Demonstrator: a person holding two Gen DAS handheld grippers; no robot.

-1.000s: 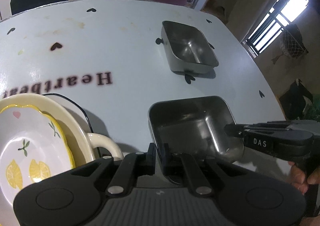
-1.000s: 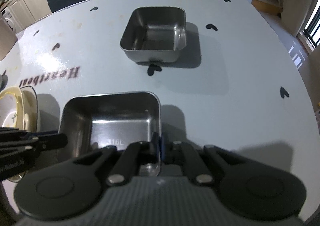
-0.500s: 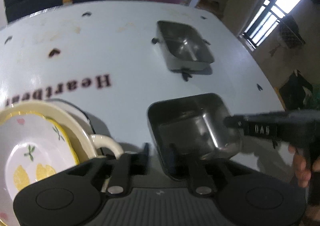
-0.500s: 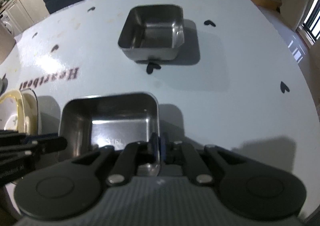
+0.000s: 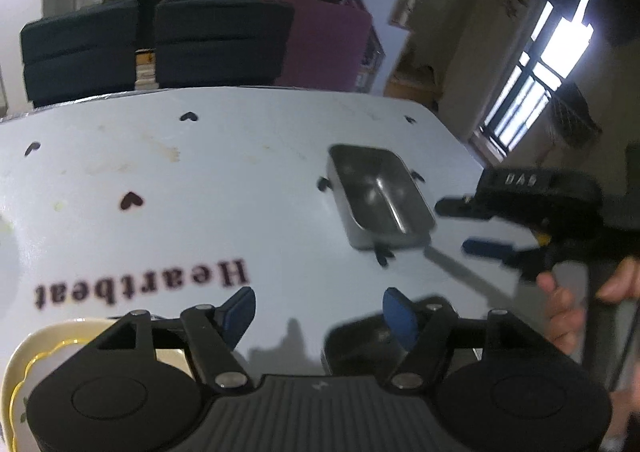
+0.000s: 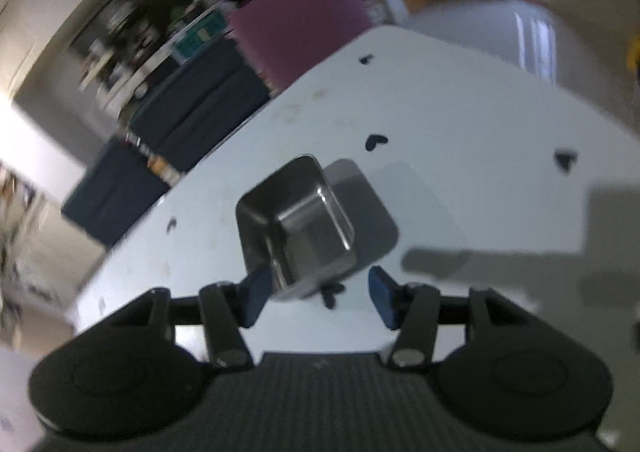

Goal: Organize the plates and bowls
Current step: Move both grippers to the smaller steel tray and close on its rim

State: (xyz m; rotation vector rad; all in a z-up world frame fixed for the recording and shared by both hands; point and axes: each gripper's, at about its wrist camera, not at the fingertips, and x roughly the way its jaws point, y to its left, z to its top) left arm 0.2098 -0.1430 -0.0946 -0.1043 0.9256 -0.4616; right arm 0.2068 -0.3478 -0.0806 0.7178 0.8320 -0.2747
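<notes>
Left wrist view: both grippers are letting go above the white table (image 5: pixel 280 179), their jaws opening with nothing between them.

The left gripper (image 5: pixel 320 316) is hanging over the near steel tray (image 5: pixel 360 336), which is sitting at the table's front edge beside the cream plate (image 5: pixel 52 340). The right gripper (image 5: pixel 460 228), held in a hand (image 5: pixel 560 312), is hovering just beside the far steel tray (image 5: pixel 380 199), resting mid-table.

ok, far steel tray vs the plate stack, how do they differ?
The far steel tray is grey metal, rectangular; the plate stack is cream, round, with a wavy yellow rim. The tray stands alone mid-table, fully in view; the plate stack sits at the near left, partly hidden. Both rest on the white table.
</notes>
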